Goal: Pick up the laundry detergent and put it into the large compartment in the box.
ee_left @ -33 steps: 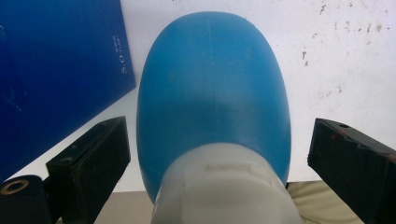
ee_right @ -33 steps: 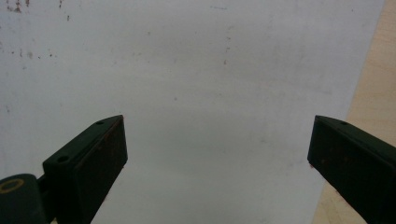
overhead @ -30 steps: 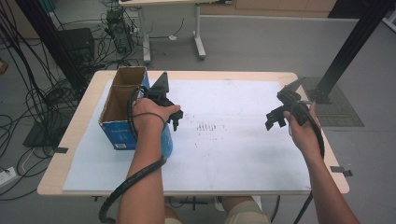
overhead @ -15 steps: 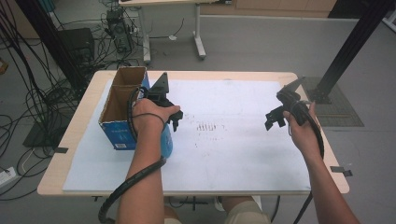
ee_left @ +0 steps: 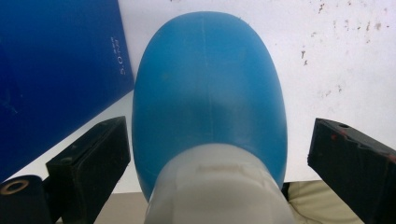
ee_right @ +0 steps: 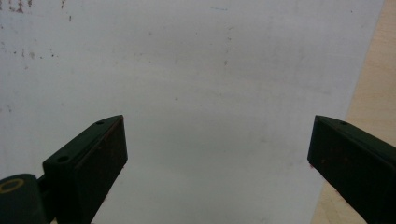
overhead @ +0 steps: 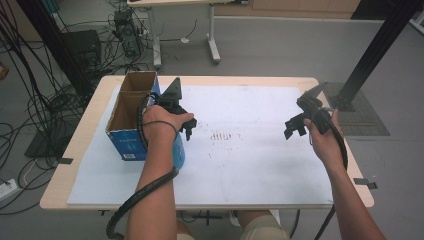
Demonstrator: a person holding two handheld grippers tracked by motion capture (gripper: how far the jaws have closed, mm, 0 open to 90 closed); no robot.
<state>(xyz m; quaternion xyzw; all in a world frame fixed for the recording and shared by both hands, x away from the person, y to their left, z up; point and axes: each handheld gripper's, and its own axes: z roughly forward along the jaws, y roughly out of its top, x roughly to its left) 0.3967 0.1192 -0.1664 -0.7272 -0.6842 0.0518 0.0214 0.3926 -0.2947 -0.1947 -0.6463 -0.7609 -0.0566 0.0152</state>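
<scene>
The left gripper is held over the left part of the white mat, just beside the open blue cardboard box that has two compartments and a brown interior. In the left gripper view, its two black jaws stand wide apart, one on each side of a rounded blue plastic bottle with a white neck. A gap of white mat shows between each jaw and the bottle wall, so the jaws flank the bottle without clamping it. The white neck points toward the camera and the rounded blue end points away. The blue side wall of the box fills the upper left of that view, close to the bottle (contact between the two cannot be determined). In the high view, the bottle appears as a blue patch under the left hand, next to the box's near corner.

The right gripper is held above the right part of the mat, well apart from the bottle and the box. In the right gripper view its jaws are spread wide with nothing between them; bare white mat lies below, and the pale wooden table edge runs along the right side
</scene>
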